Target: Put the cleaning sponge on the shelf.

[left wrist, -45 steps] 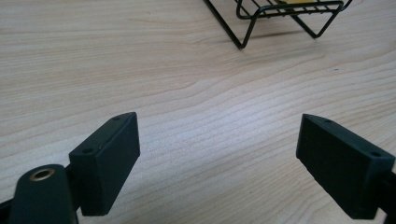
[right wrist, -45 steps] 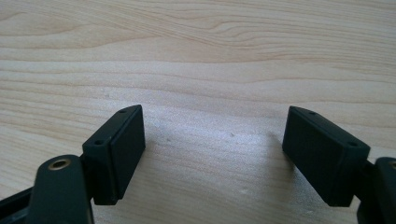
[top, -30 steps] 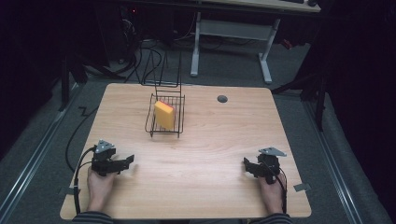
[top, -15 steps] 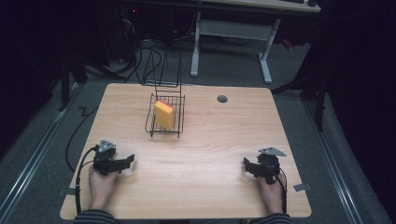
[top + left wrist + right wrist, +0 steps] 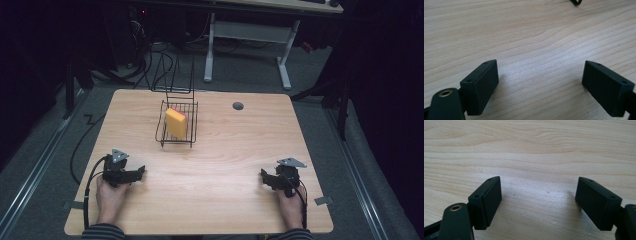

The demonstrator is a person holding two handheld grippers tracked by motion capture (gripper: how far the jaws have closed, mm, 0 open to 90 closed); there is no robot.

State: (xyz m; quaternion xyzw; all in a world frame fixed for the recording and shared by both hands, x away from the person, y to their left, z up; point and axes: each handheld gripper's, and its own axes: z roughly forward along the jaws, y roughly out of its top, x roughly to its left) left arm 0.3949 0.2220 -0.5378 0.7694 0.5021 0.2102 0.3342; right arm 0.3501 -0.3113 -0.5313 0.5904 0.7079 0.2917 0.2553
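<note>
Nothing has shifted since a second ago: left gripper and right gripper rest low in frame, jaws wide and empty, the yellow sponge untouched in the wire basket at upper centre.

Table pale matt wood-grain; basket thin black wire; jaws matt black.

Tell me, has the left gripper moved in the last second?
Yes, slightly: the left gripper has drifted toward the table's near edge, away from the wire basket.
</note>
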